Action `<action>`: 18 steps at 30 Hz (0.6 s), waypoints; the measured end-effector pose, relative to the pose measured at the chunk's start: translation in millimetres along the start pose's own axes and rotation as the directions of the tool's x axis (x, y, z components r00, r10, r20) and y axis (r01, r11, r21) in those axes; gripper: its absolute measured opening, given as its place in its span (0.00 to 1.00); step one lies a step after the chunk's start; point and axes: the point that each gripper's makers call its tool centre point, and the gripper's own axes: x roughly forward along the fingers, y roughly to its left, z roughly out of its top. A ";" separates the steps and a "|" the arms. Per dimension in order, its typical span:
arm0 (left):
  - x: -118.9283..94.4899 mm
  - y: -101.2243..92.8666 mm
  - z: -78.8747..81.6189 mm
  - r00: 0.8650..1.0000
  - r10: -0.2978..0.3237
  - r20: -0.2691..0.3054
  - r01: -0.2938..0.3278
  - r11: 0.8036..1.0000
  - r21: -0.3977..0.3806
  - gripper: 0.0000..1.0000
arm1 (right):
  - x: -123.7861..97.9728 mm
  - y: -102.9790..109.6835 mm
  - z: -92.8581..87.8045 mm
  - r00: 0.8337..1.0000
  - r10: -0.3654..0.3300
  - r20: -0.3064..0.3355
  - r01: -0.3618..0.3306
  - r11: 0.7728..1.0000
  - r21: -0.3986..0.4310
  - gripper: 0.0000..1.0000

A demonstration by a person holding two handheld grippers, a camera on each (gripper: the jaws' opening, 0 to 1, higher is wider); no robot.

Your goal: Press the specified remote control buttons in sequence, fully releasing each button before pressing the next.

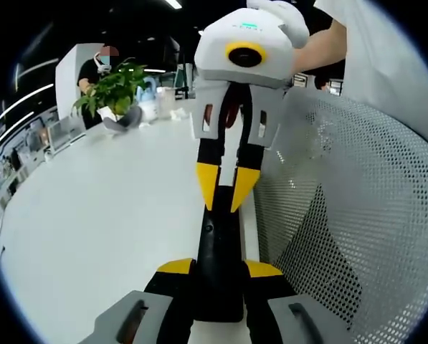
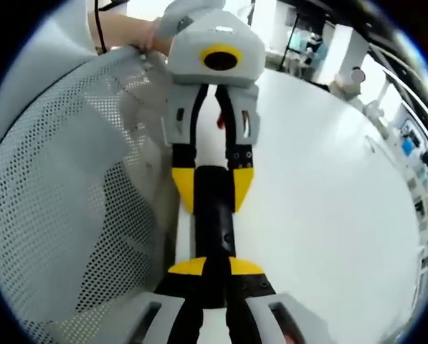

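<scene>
A slim black remote control [image 1: 217, 244] is held lengthwise above the white table [image 1: 106, 215]. My left gripper [image 1: 219, 269] is shut on its near end, yellow fingers on either side. My right gripper [image 1: 224, 208] comes in from the opposite side, its yellow fingertips drawn close together and resting on the remote's far end. In the right gripper view the remote [image 2: 214, 222] runs from my right gripper [image 2: 215, 269] up to my left gripper [image 2: 214, 190], which clamps it. The buttons are too dark to make out.
A white perforated chair back [image 1: 357, 215] stands close beside the grippers, and it shows again [image 2: 70, 186] in the right gripper view. A potted plant [image 1: 113, 89] and a seated person are at the table's far end. A hand [image 1: 321, 43] holds the right gripper.
</scene>
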 end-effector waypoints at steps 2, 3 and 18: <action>0.0 0.0 -0.1 1.000 0.000 0.000 0.000 1.000 0.000 0.25 | 0.4 0.7 0.9 1.000 -0.007 0.012 0.007 1.000 -0.014 0.07; 0.0 -0.1 0.0 1.000 0.000 0.000 0.000 1.000 0.000 0.25 | 0.8 1.2 1.7 1.000 -0.010 0.015 0.011 1.000 -0.028 0.06; -0.3 0.0 0.2 1.000 0.003 0.002 -0.003 1.000 -0.002 0.25 | 5.0 -0.1 7.5 0.999 0.021 -0.040 -0.022 1.000 -0.016 0.05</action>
